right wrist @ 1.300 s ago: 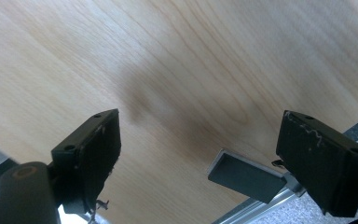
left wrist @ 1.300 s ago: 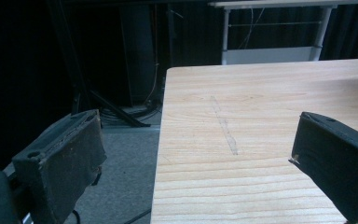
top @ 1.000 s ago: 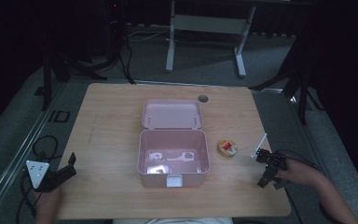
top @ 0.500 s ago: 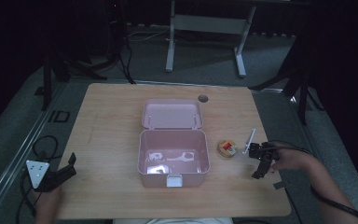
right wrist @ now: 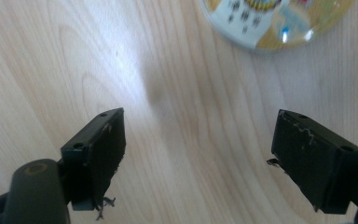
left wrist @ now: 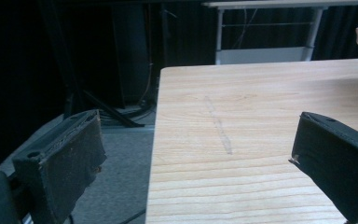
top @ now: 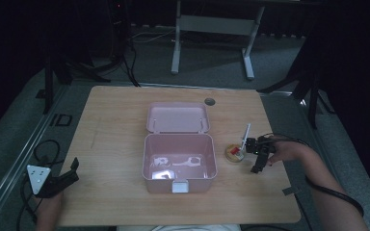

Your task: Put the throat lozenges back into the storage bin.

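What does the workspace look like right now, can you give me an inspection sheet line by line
Surface: light wooden table, with a round grommet hole near the far edge.
Job's things: small round disc with a colourful printed face, lying flat on the table right of the pink box; the box's lid is open and leans back.
Clutter: nothing seen.
Grippers: right gripper open, over bare wood just short of the disc; left gripper open, at the table's near left corner.
Cables: black cable looped on the floor left of the table.
Surroundings: dark room, grey floor, metal frame behind the table.
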The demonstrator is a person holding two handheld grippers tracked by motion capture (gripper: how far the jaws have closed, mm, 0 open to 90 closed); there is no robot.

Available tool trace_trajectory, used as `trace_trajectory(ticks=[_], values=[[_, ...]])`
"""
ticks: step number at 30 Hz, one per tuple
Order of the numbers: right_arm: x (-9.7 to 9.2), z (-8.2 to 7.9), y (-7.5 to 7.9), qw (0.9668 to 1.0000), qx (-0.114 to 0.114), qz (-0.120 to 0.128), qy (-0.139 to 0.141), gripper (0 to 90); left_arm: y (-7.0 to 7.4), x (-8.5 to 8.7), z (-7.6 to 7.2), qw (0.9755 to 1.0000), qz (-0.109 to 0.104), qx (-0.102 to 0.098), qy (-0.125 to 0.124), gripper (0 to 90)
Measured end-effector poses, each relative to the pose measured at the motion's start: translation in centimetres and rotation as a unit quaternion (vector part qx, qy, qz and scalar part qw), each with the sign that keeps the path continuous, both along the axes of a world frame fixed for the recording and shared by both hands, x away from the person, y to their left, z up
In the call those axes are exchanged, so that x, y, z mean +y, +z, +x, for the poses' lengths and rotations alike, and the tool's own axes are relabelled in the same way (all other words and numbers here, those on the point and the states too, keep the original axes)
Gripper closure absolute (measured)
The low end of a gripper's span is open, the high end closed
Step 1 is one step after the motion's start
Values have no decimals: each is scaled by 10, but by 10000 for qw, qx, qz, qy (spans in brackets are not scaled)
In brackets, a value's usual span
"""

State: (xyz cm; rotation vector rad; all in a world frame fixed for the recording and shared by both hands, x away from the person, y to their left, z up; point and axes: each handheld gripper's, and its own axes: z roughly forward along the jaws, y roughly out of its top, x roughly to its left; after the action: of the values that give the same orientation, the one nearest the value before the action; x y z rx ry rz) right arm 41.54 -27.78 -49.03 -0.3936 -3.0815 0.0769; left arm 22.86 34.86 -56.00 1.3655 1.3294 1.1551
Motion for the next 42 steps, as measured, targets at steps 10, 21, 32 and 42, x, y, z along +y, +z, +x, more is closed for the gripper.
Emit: trace_trajectory(ticks=[10,21,32,42], values=[[34,17,-1,9994,-226,-50,264,137,0,0,0,10000,18,-2,-13,27],[55,34,-11,9981,-348,-128,488,149,0,0,0,10000,12,10,-39,28],[67,40,-21,9978,-217,-275,566,158,0,0,0,10000,11,10,-51,27],[67,39,-21,9967,-301,-325,684,198,0,0,0,10000,10,26,-50,27]])
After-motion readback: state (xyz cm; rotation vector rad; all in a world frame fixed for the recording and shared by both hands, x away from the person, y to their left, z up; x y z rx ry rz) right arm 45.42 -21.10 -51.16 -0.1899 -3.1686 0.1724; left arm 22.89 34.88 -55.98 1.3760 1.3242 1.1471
